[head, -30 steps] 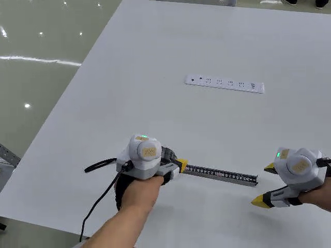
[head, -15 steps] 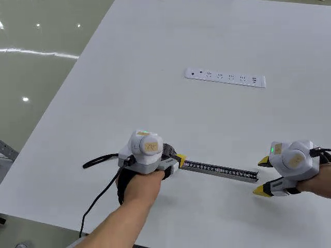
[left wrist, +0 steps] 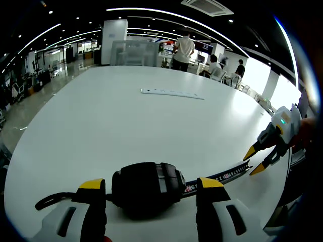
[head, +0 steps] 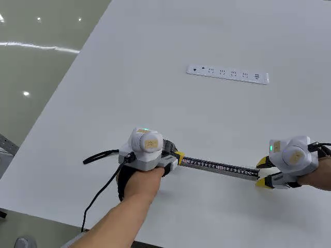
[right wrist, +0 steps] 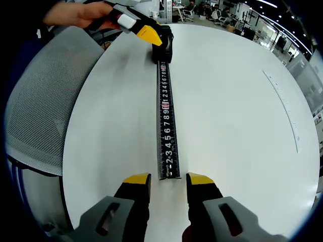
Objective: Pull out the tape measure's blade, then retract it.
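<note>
White table (head: 155, 51), blade tip (right wrist: 169, 171) between right claw (right wrist: 168, 180)

L gripper (left wrist: 150, 184): yellow-tipped jaws rise from the bottom, one each side of the black tape measure (left wrist: 146, 194) and close against its case. Blade (left wrist: 222, 176) runs out to the right, flat on the white counter (left wrist: 126, 121). Its end lies near the R gripper (left wrist: 256, 160), whose jaws are apart. Black strap (left wrist: 48, 200) loops out left of the case. Power strip (left wrist: 171, 93) is far across the counter, people (left wrist: 184, 48) in the bg.
</note>
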